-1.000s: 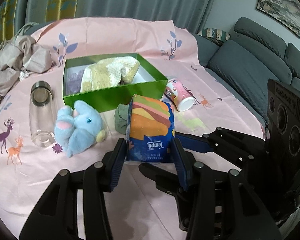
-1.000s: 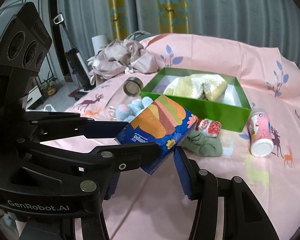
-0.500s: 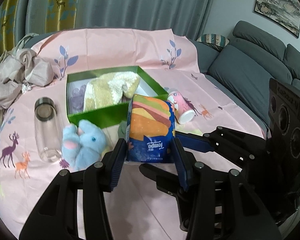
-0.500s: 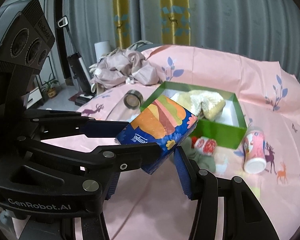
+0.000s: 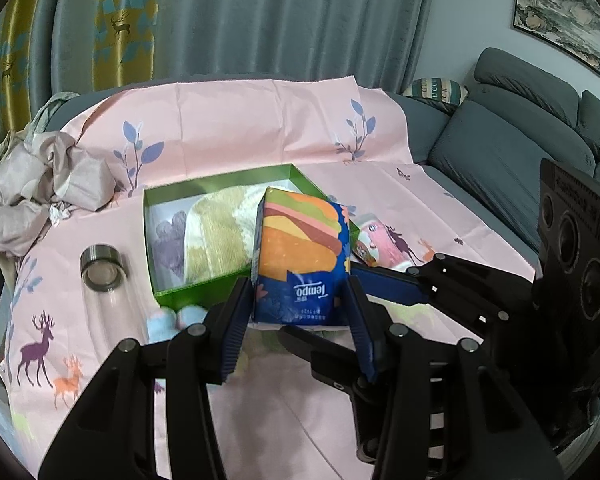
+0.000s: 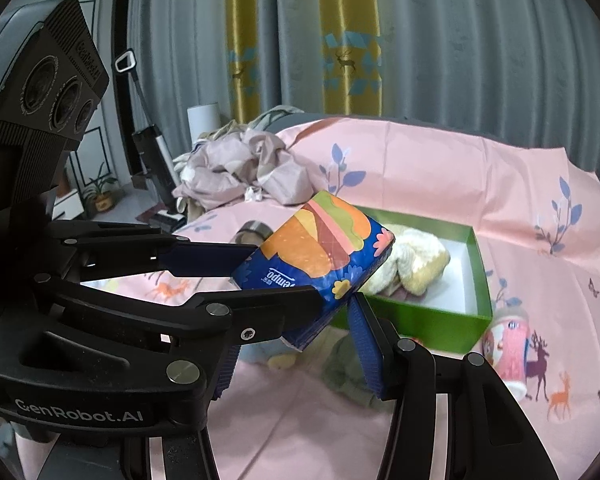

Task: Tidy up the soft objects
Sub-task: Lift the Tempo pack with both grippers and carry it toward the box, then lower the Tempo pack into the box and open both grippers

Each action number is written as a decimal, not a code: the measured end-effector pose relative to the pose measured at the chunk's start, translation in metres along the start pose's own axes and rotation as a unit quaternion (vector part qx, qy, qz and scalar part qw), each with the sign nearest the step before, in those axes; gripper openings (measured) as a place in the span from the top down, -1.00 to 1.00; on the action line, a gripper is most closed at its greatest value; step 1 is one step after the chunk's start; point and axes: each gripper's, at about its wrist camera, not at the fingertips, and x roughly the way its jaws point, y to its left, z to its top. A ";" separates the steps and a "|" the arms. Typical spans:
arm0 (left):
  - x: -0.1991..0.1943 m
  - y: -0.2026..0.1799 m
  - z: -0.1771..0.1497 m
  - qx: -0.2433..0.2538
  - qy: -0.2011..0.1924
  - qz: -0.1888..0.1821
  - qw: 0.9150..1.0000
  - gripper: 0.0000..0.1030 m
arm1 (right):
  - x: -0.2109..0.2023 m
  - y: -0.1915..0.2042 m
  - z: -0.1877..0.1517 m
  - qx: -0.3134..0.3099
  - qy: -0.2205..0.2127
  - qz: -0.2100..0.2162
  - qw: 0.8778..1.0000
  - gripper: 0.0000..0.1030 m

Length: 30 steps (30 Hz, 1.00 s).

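A blue tissue pack with a burger print hangs above the pink cloth, just in front of the green box. My left gripper is shut on its two sides. My right gripper grips the same pack from the right, one finger against its side and one under it. A cream knitted piece and a purple item lie inside the box. A blue plush toy shows partly behind the left finger. A green sock lies below the pack.
A glass bottle lies left of the box and a pink cup lies on its side at the right. Crumpled fabric is heaped at the far left. A grey sofa borders the cloth on the right.
Both grippers have lifted the tissue pack and carried it toward the green box. It now overlaps the box's front wall in view, and the plush toy has slipped behind the left fingers.
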 end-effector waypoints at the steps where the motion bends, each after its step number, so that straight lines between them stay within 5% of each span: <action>1: 0.002 0.000 0.004 0.003 -0.002 0.000 1.000 0.11 | 0.002 -0.003 0.003 0.000 -0.002 -0.001 1.000 -0.04; 15: 0.050 0.017 0.055 0.038 -0.007 0.013 0.999 0.11 | 0.046 -0.040 0.039 0.015 -0.023 -0.022 0.999 -0.04; 30: 0.111 0.053 0.070 -0.011 0.031 -0.007 0.999 0.11 | 0.101 -0.070 0.043 0.028 0.008 -0.022 0.999 -0.04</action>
